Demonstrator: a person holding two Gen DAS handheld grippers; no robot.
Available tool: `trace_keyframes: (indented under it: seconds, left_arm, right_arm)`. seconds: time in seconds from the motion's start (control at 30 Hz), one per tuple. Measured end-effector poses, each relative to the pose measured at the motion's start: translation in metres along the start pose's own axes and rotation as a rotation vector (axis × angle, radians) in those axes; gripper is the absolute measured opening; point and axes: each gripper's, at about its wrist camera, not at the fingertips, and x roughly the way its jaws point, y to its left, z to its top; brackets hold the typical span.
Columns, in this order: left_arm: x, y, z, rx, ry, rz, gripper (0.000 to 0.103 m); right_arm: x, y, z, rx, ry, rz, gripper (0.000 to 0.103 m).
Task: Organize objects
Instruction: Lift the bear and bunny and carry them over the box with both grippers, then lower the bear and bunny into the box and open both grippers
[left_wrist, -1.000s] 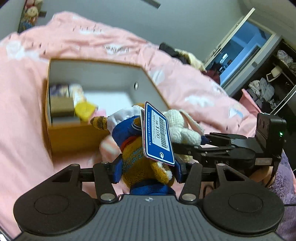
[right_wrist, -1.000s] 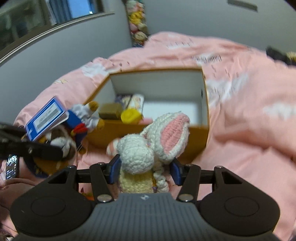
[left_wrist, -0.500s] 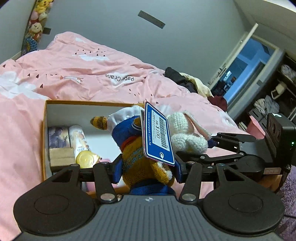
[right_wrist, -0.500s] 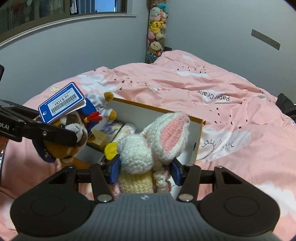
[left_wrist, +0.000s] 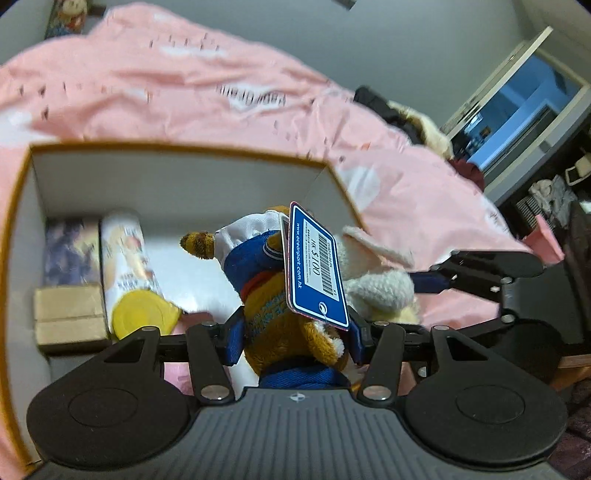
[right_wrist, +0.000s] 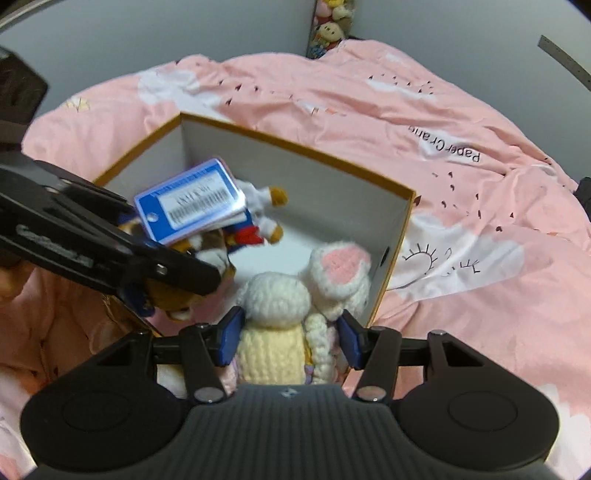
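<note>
My left gripper (left_wrist: 295, 338) is shut on a brown plush toy (left_wrist: 280, 317) in a blue and white sailor suit with a blue price tag (left_wrist: 314, 269). It hangs over the open cardboard box (left_wrist: 177, 173). My right gripper (right_wrist: 288, 339) is shut on a white crochet bunny (right_wrist: 277, 302) with a pink ear, held over the box's near right corner (right_wrist: 399, 236). The plush toy and the left gripper (right_wrist: 147, 266) show at the left of the right wrist view. The bunny (left_wrist: 373, 280) shows beside the plush toy in the left wrist view.
Inside the box lie a tube with a yellow lid (left_wrist: 136, 280), a small brown carton (left_wrist: 70, 317) and a dark packet (left_wrist: 70, 251) along its left side. The box sits on a pink duvet (right_wrist: 480, 184). A wardrobe and clothes (left_wrist: 546, 177) stand at the right.
Both grippers have moved forward and tipped down over the box with their toys. The box's inside now fills the views.
</note>
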Motion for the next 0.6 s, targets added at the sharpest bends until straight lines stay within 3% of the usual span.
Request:
trace_keyframes:
  seconds: [0.33, 0.6]
  left_arm:
    - [0.038, 0.008, -0.01, -0.034, 0.105, 0.017, 0.061]
    - [0.043, 0.017, -0.011, -0.052, 0.142, 0.031, 0.064]
  right_arm:
    - [0.032, -0.019, 0.008, 0.003, 0.158, 0.132, 0.056]
    - [0.041, -0.013, 0.009, -0.036, 0.188, 0.12, 0.058]
